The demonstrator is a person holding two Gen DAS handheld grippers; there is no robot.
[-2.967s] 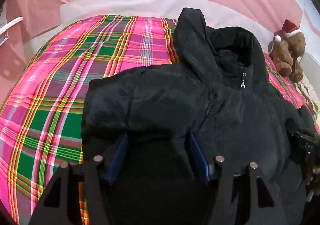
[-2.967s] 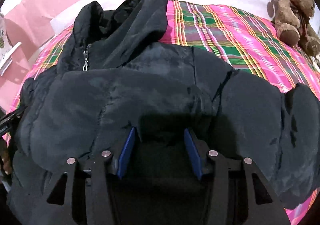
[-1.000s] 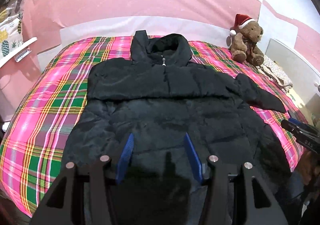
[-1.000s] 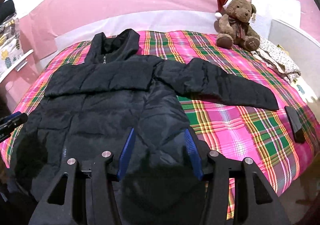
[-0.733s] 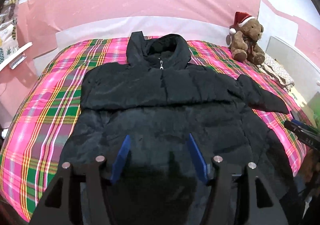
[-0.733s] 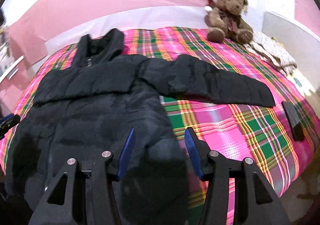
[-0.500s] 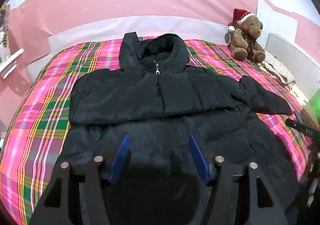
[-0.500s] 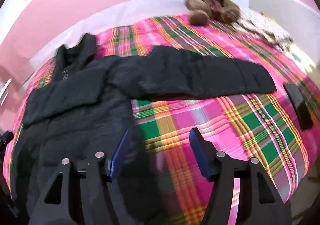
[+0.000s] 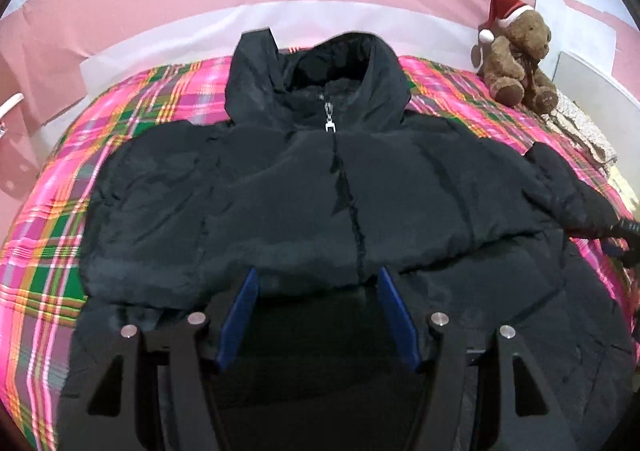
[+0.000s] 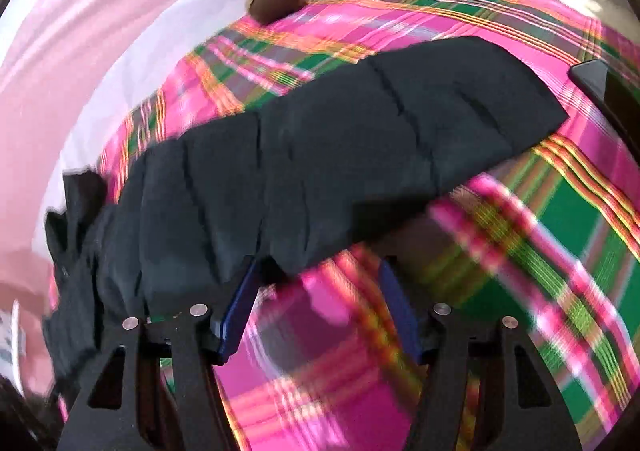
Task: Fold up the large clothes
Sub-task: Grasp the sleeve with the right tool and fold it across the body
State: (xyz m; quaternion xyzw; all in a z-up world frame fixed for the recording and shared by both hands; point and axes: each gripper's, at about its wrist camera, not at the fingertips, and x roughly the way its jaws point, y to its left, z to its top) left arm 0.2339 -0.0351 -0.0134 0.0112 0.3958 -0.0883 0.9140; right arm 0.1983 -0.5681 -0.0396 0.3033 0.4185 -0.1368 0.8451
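Lay front-up on the plaid bed (image 9: 48, 211), the black jacket (image 9: 304, 187), zipped, hood (image 9: 316, 75) toward the far wall, one sleeve (image 9: 152, 219) seemingly folded across the chest and the other sleeve (image 10: 360, 155) stretched flat out to the side. Hovered over the jacket body with jaws spread and empty, the left gripper (image 9: 318, 311); likewise spread and empty near the outstretched sleeve's lower edge, the right gripper (image 10: 318, 311). Judged early: that sleeve not yet folded in, nor the body or hood.

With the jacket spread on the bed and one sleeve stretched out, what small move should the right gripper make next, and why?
Probably ease forward and close on the sleeve's near edge. The right gripper is open, empty and right at that edge, and the sleeve lies straight out on the blanket, not yet folded over the jacket.
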